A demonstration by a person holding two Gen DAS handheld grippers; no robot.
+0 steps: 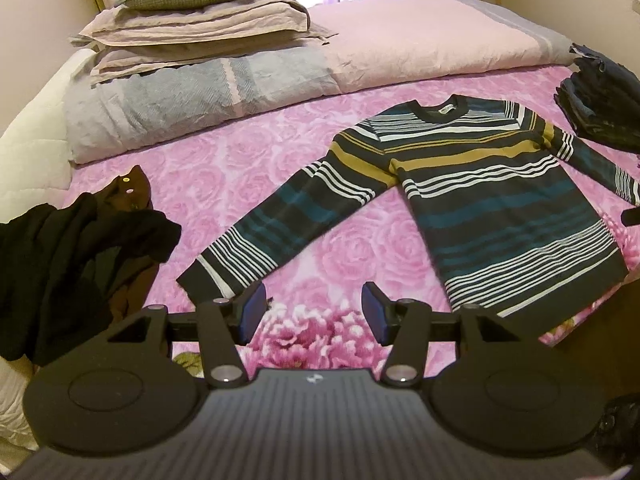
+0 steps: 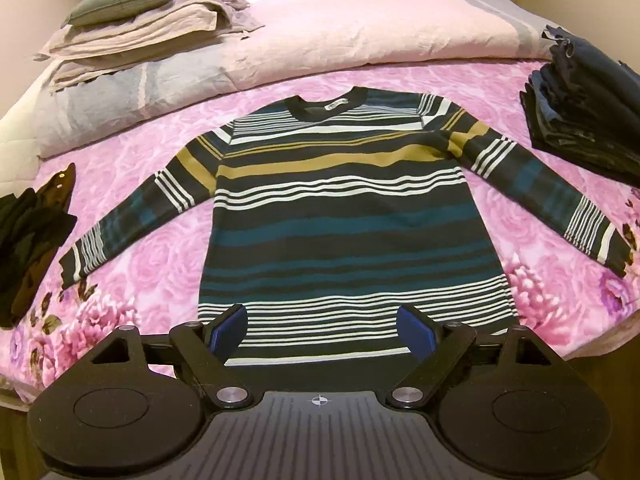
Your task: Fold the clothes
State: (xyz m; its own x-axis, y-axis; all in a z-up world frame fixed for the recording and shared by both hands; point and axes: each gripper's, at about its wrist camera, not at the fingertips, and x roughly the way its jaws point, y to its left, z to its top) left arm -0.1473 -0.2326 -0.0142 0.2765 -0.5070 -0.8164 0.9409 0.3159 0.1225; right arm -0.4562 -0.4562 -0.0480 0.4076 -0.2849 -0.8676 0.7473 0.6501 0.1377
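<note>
A striped long-sleeved sweater (image 2: pixel 340 216) in dark, teal, mustard and white lies flat on the pink floral bedspread (image 2: pixel 160 276), collar away from me, both sleeves spread out. In the left wrist view the same sweater (image 1: pixel 492 208) lies to the right, its left sleeve cuff just beyond the left gripper (image 1: pixel 314 312). That gripper hovers above the bedspread, open, with nothing between its blue pads. The right gripper (image 2: pixel 322 330) stands wide open over the sweater's bottom hem, holding nothing.
A heap of dark and brown unfolded clothes (image 1: pixel 68 264) lies at the bed's left edge. A stack of folded dark garments (image 2: pixel 588 116) sits at the right. Folded quilts and pillows (image 2: pixel 160 32) fill the head of the bed, under a curtained window.
</note>
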